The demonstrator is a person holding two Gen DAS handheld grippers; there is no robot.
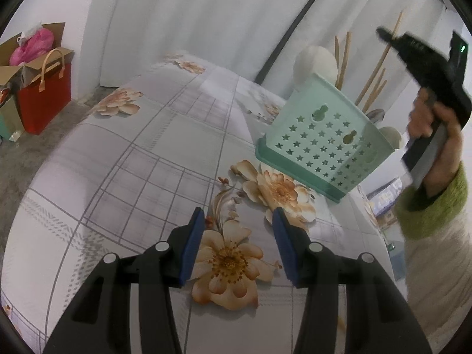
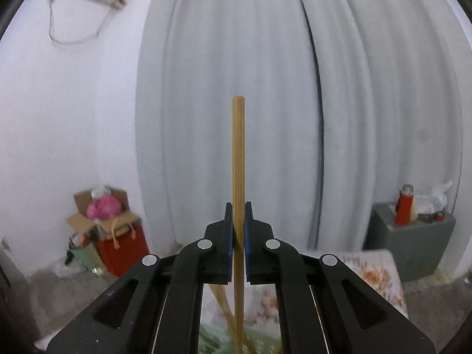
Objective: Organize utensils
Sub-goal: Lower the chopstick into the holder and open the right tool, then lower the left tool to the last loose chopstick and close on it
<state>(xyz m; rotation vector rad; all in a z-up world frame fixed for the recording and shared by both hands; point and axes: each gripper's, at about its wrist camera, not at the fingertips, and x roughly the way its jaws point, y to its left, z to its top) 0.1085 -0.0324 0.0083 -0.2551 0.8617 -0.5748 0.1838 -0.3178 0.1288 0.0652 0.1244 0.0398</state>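
Observation:
A mint-green utensil basket [image 1: 321, 144] with star-shaped holes stands on the floral tablecloth [image 1: 141, 159]. Several wooden chopsticks [image 1: 343, 59] and white spoons [image 1: 314, 62] stick up from it. My left gripper [image 1: 237, 221] is open and empty, low over the cloth in front of the basket. My right gripper [image 2: 238, 221] is shut on a wooden chopstick [image 2: 238, 153], held upright above the basket; its lower end runs down toward the green basket [image 2: 212, 339]. From the left wrist view the right gripper's body [image 1: 427, 67] hangs over the basket, fingertips hidden.
A red bag [image 1: 44, 97] and cardboard boxes with pink stuffing [image 1: 32, 44] sit on the floor at the left wall. White curtains hang behind the table. A grey block with a red bottle [image 2: 402, 206] stands at the right.

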